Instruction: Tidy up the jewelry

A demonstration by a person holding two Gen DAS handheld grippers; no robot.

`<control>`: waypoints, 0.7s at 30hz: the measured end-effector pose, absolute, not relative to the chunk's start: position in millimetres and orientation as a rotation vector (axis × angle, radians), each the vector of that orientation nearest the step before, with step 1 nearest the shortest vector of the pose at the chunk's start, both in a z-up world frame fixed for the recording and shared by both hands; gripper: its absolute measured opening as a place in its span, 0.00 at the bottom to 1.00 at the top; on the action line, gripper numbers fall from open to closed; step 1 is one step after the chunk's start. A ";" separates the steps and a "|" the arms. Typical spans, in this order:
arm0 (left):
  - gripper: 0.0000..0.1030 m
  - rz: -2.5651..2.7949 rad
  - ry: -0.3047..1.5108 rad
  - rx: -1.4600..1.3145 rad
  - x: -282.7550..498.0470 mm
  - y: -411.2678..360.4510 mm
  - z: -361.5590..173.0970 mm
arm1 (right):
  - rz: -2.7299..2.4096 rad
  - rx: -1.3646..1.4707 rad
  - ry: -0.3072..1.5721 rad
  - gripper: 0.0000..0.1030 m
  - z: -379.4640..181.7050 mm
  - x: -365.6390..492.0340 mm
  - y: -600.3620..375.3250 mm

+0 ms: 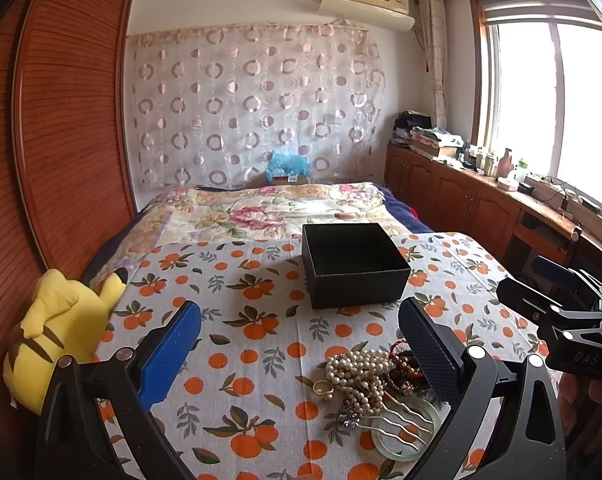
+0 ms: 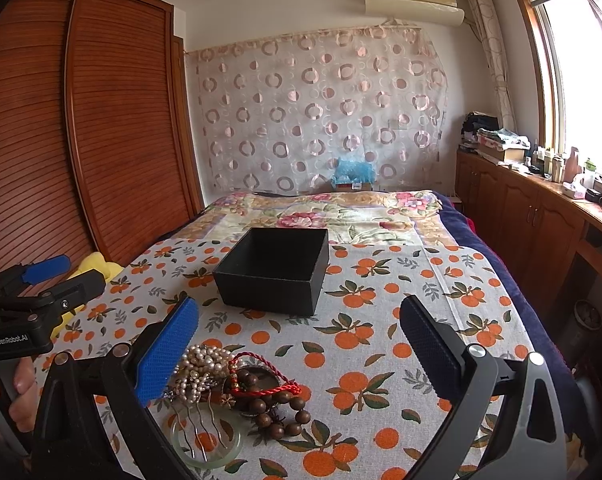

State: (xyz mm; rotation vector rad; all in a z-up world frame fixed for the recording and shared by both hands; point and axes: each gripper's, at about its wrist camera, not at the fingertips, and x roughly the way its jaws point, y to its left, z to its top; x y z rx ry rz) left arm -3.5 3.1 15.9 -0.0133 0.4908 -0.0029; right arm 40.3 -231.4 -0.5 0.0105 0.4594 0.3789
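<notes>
Tangle risk at jewelry heap; black square cardboard box point(image 1: 355, 264) open and apparently empty.

Left wrist view: left tool point(image 1: 299, 354) spread wide, gripping nothing, low over orange-print cloth point(image 1: 237, 280) on bed. Heaped between and under its fingers: white pearl strands point(image 1: 359, 372), gold ring point(image 1: 323, 387), silver wavy hair fork point(image 1: 397, 420), pale green jade bangle point(image 1: 401, 446). Likely snag: pearls dragging neighbours out if pinched carelessly; ring small enough to slip away. Box beyond heap, apart from it, nothing visible inside.

Right wrist view: right tool point(image 2: 299, 350) likewise wide open, empty. Brown wooden bead bracelet point(image 2: 281, 408) touching red braided cord point(image 2: 261, 376), both against pearls; cord could hook on beads when lifted. Box interior dark, seemingly bare.
</notes>
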 end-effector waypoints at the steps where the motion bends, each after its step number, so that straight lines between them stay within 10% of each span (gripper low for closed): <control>1: 0.93 -0.003 0.490 -0.014 -3.6 3.2 16.2 | 0.379 0.010 0.459 0.98 -0.4 40.2 -231.3; 21: 0.93 -0.006 0.485 -0.018 -6.2 1.9 22.0 | 0.379 0.012 0.457 0.98 1.8 37.8 -230.7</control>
